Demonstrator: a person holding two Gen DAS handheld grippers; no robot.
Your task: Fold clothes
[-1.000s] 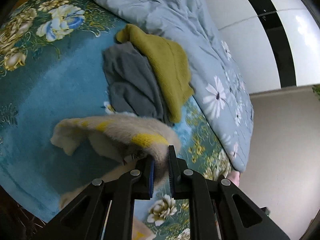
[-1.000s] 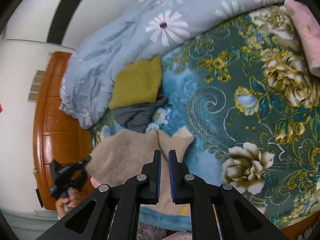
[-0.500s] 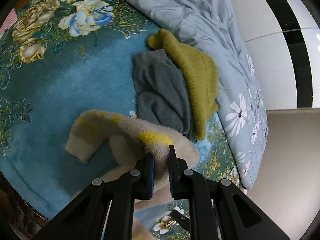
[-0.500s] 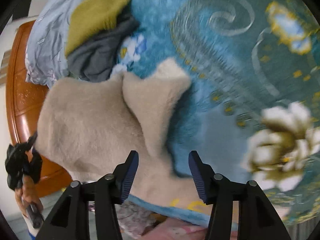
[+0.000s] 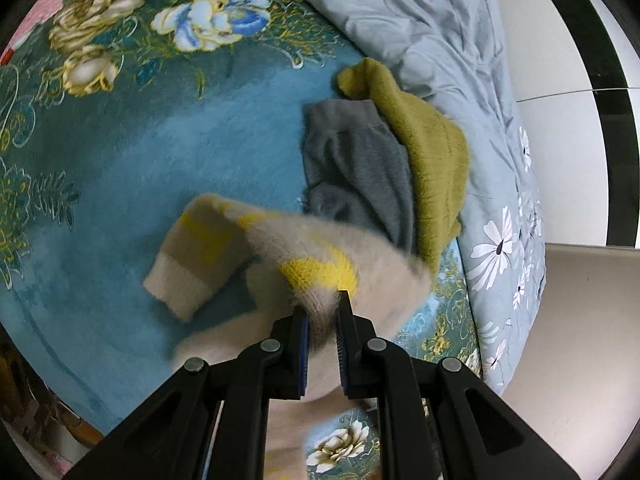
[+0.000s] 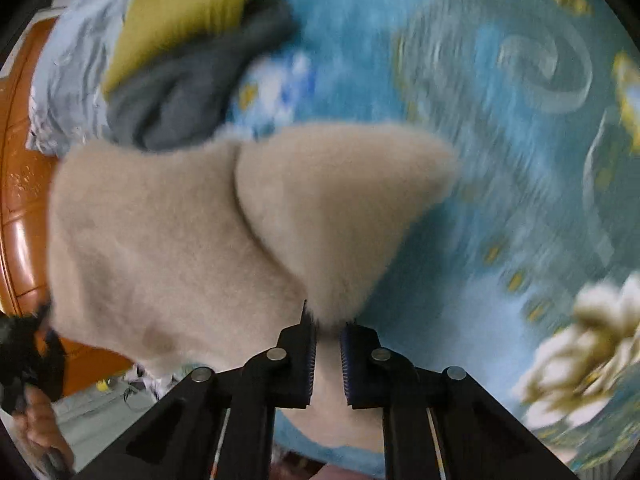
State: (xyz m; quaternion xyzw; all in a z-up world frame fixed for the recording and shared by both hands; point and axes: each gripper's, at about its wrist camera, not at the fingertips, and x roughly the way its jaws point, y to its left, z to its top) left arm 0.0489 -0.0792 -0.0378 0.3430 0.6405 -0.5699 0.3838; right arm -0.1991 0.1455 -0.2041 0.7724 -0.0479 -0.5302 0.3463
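A fluffy beige sweater with yellow patches [image 5: 304,248] lies on the teal floral bedspread [image 5: 120,168]. My left gripper [image 5: 322,312] is shut on a yellow-patched fold of it and holds it lifted; a striped sleeve cuff [image 5: 188,276] hangs to the left. In the right wrist view the sweater [image 6: 180,240] fills the middle, blurred. My right gripper [image 6: 329,324] is shut on a folded flap of the sweater [image 6: 340,216]. The left gripper and hand show at the lower left [image 6: 24,364].
A grey garment [image 5: 360,168] and an olive-yellow knit [image 5: 428,148] lie piled beyond the sweater, against a grey-blue floral quilt [image 5: 460,40]. A wooden headboard [image 6: 20,200] stands at the left in the right wrist view. A pink item [image 5: 36,16] lies at the far left.
My right gripper opened, came down close to the sweater and closed on its flap. My left gripper kept its hold and swung the view left.
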